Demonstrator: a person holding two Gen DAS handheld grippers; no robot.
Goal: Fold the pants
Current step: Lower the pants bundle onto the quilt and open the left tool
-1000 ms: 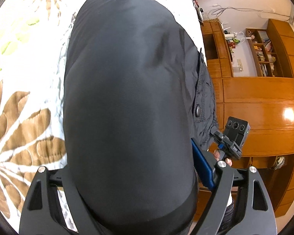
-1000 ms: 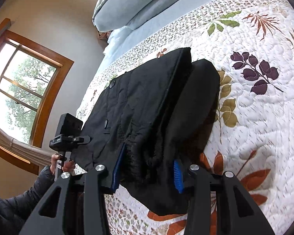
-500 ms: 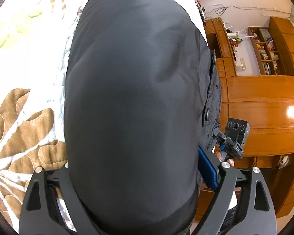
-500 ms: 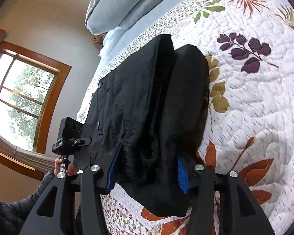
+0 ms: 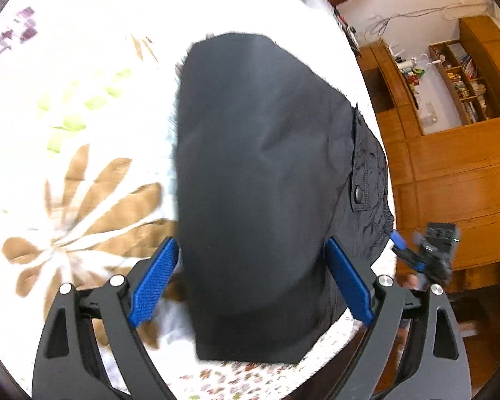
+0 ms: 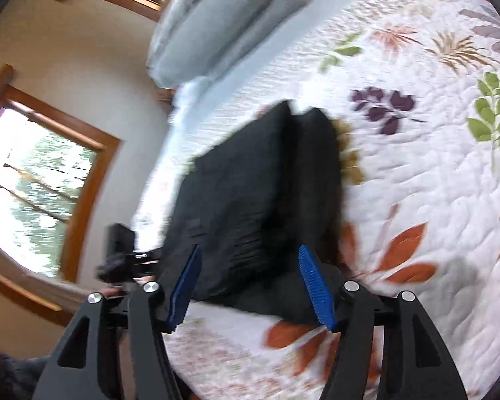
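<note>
The black pants [image 5: 260,180] lie folded in a thick stack on the floral quilt [image 5: 83,106], near the bed's edge. My left gripper [image 5: 250,278] is open, its blue pads on either side of the stack's near end, holding nothing. In the right wrist view the pants [image 6: 260,200] lie as a dark bundle on the quilt [image 6: 416,183]. My right gripper [image 6: 250,286] is open over the bundle's near end, empty. Each gripper shows in the other's view, the right one [image 5: 430,250] and the left one [image 6: 123,256].
Wooden cabinets and shelves [image 5: 450,153] stand beyond the bed's right edge. Grey-blue pillows [image 6: 216,20] lie at the head of the bed. A wood-framed window [image 6: 40,183] is on the wall to the left.
Both grippers have let go of the pants and pulled back from them. The folded stack now lies free on the quilt and looks smaller in both views.
</note>
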